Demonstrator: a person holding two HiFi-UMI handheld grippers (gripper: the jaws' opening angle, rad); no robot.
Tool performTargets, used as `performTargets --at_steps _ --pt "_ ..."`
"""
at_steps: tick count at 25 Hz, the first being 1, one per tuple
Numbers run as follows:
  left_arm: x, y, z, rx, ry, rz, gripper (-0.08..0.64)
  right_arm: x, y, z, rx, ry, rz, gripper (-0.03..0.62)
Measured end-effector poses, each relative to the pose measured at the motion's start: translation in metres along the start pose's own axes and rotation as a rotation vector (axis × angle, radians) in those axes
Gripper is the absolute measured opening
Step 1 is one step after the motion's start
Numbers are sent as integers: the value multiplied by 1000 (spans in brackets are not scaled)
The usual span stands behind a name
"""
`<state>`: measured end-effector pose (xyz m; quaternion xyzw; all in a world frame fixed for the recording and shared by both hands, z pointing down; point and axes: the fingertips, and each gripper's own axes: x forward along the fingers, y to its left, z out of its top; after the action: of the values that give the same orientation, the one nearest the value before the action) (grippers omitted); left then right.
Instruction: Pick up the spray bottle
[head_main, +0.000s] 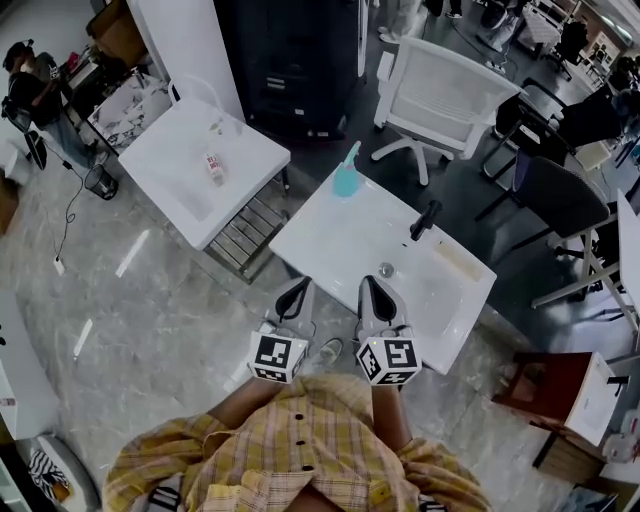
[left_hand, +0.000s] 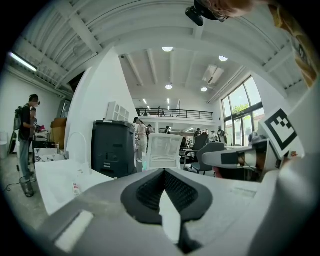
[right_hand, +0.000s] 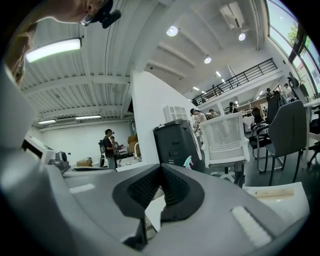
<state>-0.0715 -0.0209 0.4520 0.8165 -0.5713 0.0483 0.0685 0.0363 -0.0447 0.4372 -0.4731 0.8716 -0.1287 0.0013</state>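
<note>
The spray bottle (head_main: 346, 176) is teal and stands upright on the far corner of a white sink top (head_main: 330, 240). In the right gripper view the spray bottle (right_hand: 188, 161) shows small and far off, just right of the jaw tips. Both grippers hover side by side over the near edge of that sink top, pointing toward the bottle and well short of it. My left gripper (head_main: 297, 288) is shut with nothing in it, its tips meeting (left_hand: 163, 171). My right gripper (head_main: 372, 284) is also shut and empty (right_hand: 160, 167).
A black faucet (head_main: 426, 220) and a drain (head_main: 386, 270) sit in the sink ahead. A second white sink unit (head_main: 170, 170) with a small bottle (head_main: 213, 166) stands to the left. A white chair (head_main: 440, 95) and a dark cabinet (head_main: 295, 60) lie beyond.
</note>
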Motion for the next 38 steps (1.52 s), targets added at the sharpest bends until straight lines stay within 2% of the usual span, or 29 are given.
performTargets --at_steps 6,21,38 --pt "26 14 1 4 -7 8 -3 26 -13 -1 0 6 -7 0" --pt "54 23 -7 17 31 -4 -3 44 -24 -12 11 51 -26 0" --pt "138 65 -1 11 99 -53 -3 111 -56 -8 59 81 -88 0"
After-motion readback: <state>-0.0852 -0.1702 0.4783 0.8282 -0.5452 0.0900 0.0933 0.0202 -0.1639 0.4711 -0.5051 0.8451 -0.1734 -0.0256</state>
